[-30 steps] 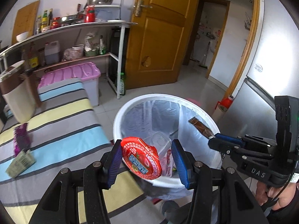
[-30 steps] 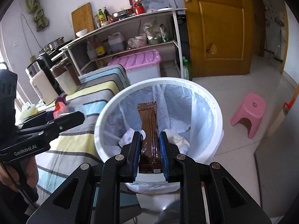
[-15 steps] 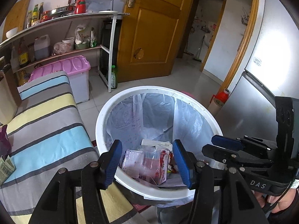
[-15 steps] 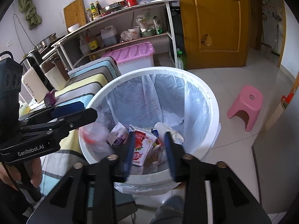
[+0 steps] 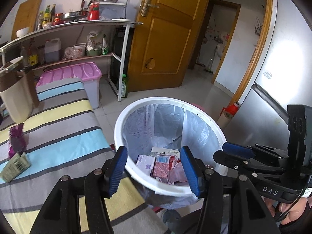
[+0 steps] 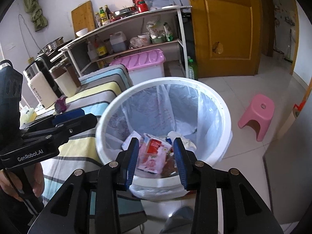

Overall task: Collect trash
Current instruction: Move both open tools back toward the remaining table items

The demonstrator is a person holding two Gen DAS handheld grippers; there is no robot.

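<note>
Both tools hang over the white bin (image 5: 218,128), which stands on the floor just off the near long edge of the striped table (image 5: 64,136). The left gripper (image 5: 154,170) has its jaws spread wide with nothing between them; the right gripper (image 6: 157,160) is likewise parted and empty. Neither touches the rim.

Inside the bin liner (image 6: 175,105) lie cartons (image 5: 161,164) and wrappers, well below the rim. On the table two pieces remain uncollected: a purple packet (image 5: 16,139) standing near the left edge, and a green barcoded packet (image 5: 14,165) lying just beside it, nearer the camera.

Judgement: the drop is complete and the next step is to fetch those two. Recommended practice: lift clear of the rim before swinging left, so the fingers do not snag the liner. Approach the purple packet from above and close across its narrow faces; it appears light and liable to tip if nudged. The kettle (image 5: 15,95) at the far left edge stands close by and should be avoided.
</note>
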